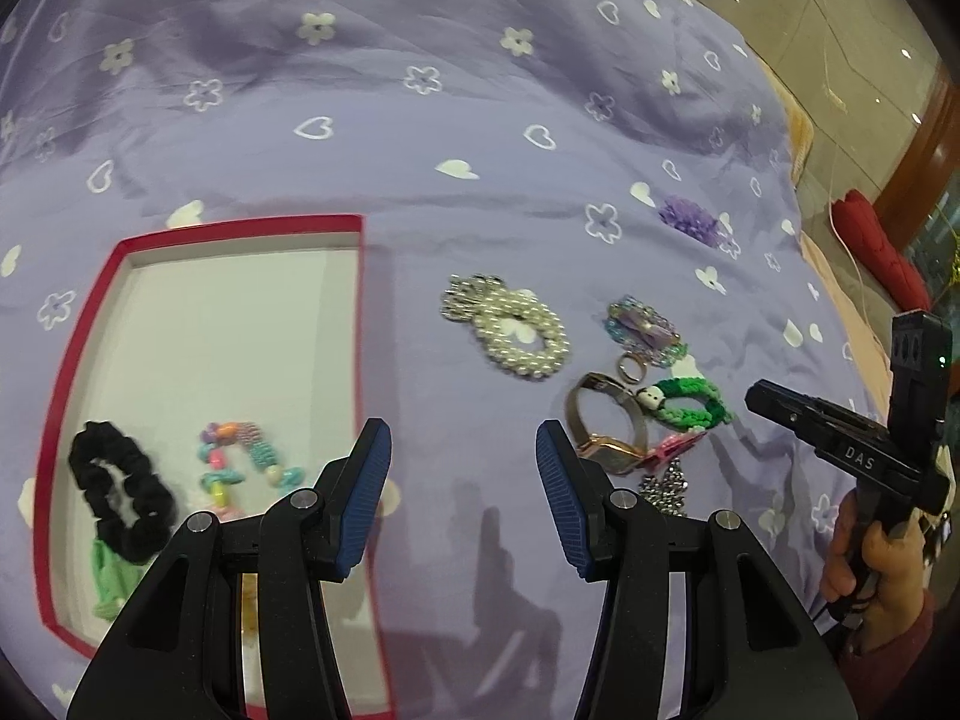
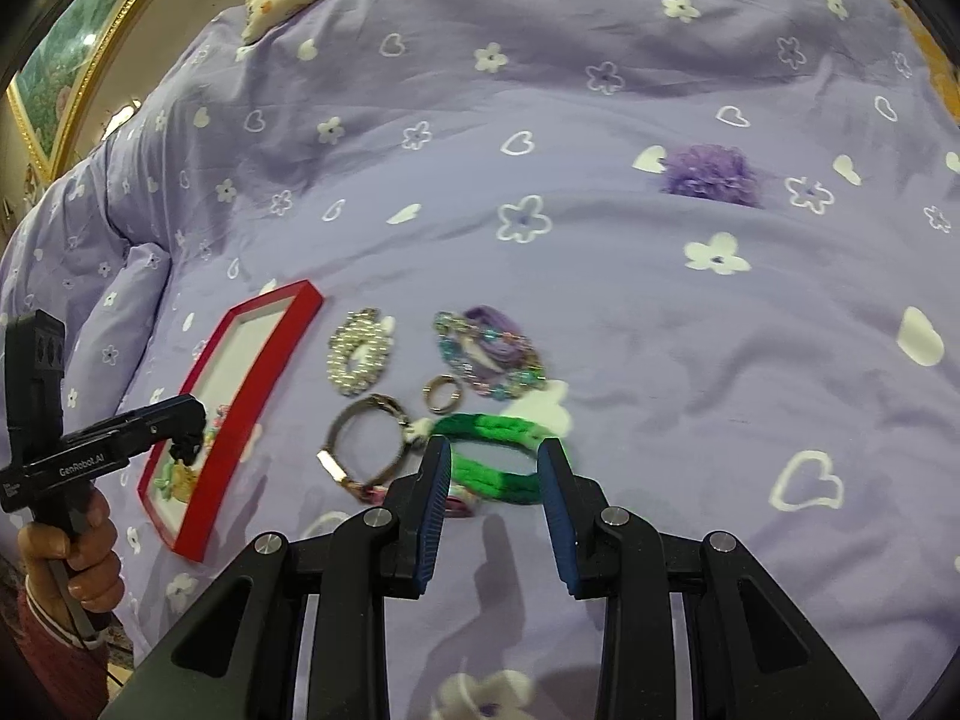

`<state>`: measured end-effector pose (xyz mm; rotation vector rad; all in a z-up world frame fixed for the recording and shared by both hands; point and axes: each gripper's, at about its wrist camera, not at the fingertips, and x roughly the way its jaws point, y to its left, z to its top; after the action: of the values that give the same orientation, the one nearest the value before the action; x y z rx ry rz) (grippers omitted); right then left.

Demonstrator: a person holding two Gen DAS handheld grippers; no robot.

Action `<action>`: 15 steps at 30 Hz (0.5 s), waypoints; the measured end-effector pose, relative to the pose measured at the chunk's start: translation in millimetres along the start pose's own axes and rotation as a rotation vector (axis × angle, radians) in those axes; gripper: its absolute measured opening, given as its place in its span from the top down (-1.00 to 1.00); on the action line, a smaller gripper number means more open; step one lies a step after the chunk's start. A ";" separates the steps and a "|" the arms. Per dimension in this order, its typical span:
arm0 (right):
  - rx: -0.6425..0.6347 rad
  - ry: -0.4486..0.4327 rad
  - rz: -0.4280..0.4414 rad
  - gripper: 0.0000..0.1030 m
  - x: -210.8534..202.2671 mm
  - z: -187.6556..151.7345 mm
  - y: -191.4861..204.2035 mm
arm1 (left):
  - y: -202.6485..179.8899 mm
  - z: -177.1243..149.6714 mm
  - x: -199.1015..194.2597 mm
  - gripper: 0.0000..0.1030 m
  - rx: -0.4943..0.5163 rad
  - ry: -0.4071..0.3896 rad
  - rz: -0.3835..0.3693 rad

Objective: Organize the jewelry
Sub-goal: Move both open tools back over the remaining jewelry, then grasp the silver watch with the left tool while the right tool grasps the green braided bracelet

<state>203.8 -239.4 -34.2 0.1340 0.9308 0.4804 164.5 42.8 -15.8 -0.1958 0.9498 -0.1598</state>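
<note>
A red-rimmed white tray (image 1: 359, 324) (image 2: 282, 348) lies on the purple bedspread, holding a black scrunchie (image 1: 120, 489), a colourful bead bracelet (image 1: 243, 468) and a green item (image 1: 111, 576). To its right lie a pearl bracelet (image 1: 519, 330) (image 2: 359, 354), a purple-blue bracelet (image 1: 645, 330) (image 2: 489, 357), a ring (image 1: 630, 367) (image 2: 443, 393), a watch (image 1: 606, 426) (image 2: 366, 444) and a green braided band (image 1: 690, 402) (image 2: 498, 456). My left gripper (image 1: 463, 498) is open and empty beside the tray. My right gripper (image 2: 495, 510) is open, its fingertips either side of the green band.
A purple pom-pom scrunchie (image 1: 690, 219) (image 2: 711, 174) lies farther back. A silver bead chain (image 1: 666, 486) and a pink item (image 1: 672, 447) lie by the watch. The bed edge and floor are at the right in the left wrist view, with a red cushion (image 1: 876, 246).
</note>
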 end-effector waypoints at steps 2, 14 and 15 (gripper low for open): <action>-0.004 0.007 -0.011 0.36 1.9 0.7 -3.5 | -6.9 0.7 6.9 0.04 0.011 0.012 -0.006; -0.116 0.095 -0.041 0.36 34.0 6.9 -4.8 | -46.2 13.6 64.8 0.04 0.086 0.128 -0.058; -0.127 0.106 -0.046 0.35 37.7 6.9 -4.5 | -48.1 14.2 71.2 0.04 0.088 0.143 -0.058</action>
<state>229.7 -225.6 -59.4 -0.0283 1.0020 0.5060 214.5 -18.3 -52.7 -0.1317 1.0778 -0.2716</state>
